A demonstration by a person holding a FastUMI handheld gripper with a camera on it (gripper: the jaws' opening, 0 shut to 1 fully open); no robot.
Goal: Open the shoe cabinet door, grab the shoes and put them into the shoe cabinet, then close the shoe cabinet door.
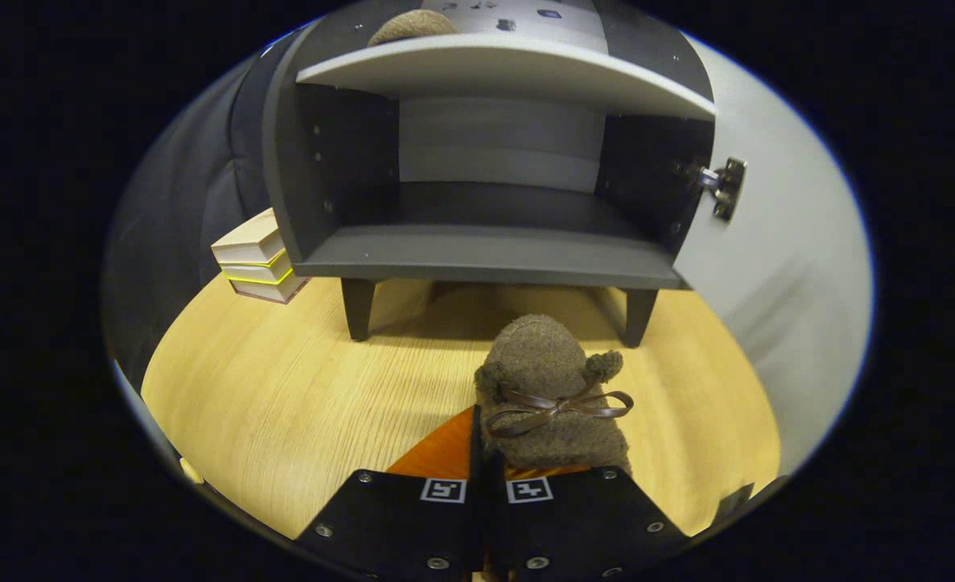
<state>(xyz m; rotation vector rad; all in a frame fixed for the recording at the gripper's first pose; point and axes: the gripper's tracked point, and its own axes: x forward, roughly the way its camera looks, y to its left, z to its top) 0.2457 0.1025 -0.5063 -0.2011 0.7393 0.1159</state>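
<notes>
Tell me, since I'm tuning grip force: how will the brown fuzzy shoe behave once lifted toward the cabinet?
The shoe looks like soft felted fabric, so it is probably light and may sag where unsupported. Its fuzzy surface seems unlikely to slip. The gripper has its fingers closed together at the shoe's rear edge, apparently pinching thin material, so it may swing. The ribbon bow could snag.

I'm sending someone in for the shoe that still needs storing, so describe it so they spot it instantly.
Start at the open dark cabinet on the wooden floor. Just before its legs, the tongs are shut on a fuzzy brown shoe. Its thin brown bow sets it apart from the shoe on top.
</notes>
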